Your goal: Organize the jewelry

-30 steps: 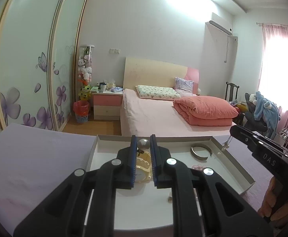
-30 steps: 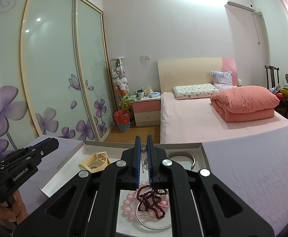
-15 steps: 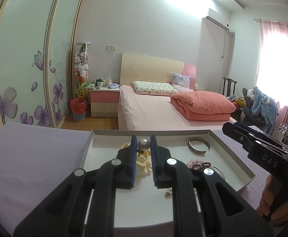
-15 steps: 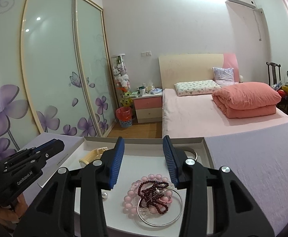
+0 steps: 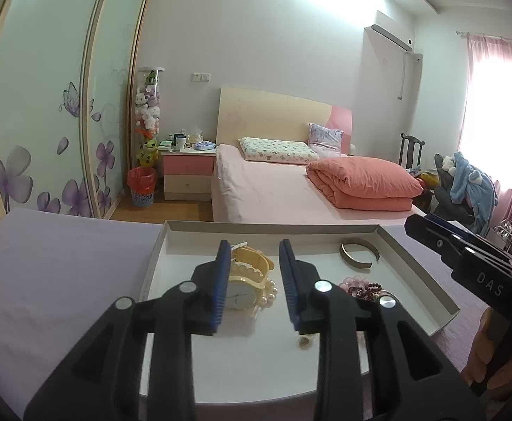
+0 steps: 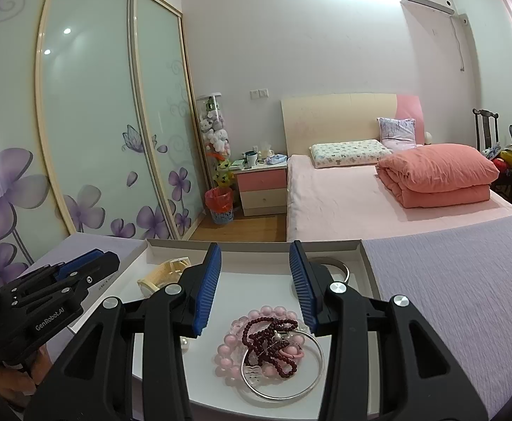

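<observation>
Jewelry is gathered in a shallow white tray set on a lilac-covered tabletop. A yellow watch lies at the left, between the left tool's jaws, which have just been opening and press on nothing. Pink beads, dark beads and a silver bangle are heaped below the right tool, held spread and empty. A metal cuff is seen near the far right corner. Bare tray floor is left near the front edge. A pink bed is seen beyond.
</observation>
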The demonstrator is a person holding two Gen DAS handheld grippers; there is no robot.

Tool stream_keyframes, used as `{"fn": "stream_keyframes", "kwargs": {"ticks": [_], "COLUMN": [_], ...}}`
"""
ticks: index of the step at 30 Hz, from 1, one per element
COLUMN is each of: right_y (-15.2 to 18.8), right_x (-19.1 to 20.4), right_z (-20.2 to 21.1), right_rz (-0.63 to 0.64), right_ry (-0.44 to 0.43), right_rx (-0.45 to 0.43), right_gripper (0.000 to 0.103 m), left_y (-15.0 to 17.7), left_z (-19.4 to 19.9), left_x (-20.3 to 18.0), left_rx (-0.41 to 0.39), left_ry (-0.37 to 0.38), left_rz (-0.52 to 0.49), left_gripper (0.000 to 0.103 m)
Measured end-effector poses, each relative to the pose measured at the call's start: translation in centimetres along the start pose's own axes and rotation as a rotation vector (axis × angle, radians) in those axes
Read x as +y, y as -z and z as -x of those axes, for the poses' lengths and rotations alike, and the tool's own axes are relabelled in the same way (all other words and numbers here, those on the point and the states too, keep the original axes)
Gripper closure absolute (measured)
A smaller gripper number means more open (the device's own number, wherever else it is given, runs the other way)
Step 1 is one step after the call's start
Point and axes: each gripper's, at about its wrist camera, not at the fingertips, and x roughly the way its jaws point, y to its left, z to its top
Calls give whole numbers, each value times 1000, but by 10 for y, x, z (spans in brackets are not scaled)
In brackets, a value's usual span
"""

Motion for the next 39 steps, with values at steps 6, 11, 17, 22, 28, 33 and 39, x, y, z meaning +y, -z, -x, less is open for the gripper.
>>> {"fn": "stream_keyframes", "kwargs": {"ticks": [6,11,17,22,28,33,39], "right_y": [0,0,0,6,29,50,68], "right_x": [-2,-2,-6,-5,5,17,37], "right_z": [0,-1,1,28,76,118,158], "right_rz": [-1,2,0,-1,-15,-30,16], "right_ry": [1,-1,9,13,14,13,76], "right_rx": [1,1,0,9,55,80,40], "right_gripper": [61,61,61,61,48,22,5], "left_y": [2,3,3,-2,12,33,64], "left_z": [-1,-1,2,30,94,154,205], "left_x": [8,6,6,12,16,21,18], "left_rx": [11,13,15,-1,-28,-58,-84], "left_ry": [-5,-12,-28,-38,-73,-108,-167], "left_rz": [32,33,20,34,-21,-24,-47], "left_gripper": [72,70,64,51,29,10,4]}}
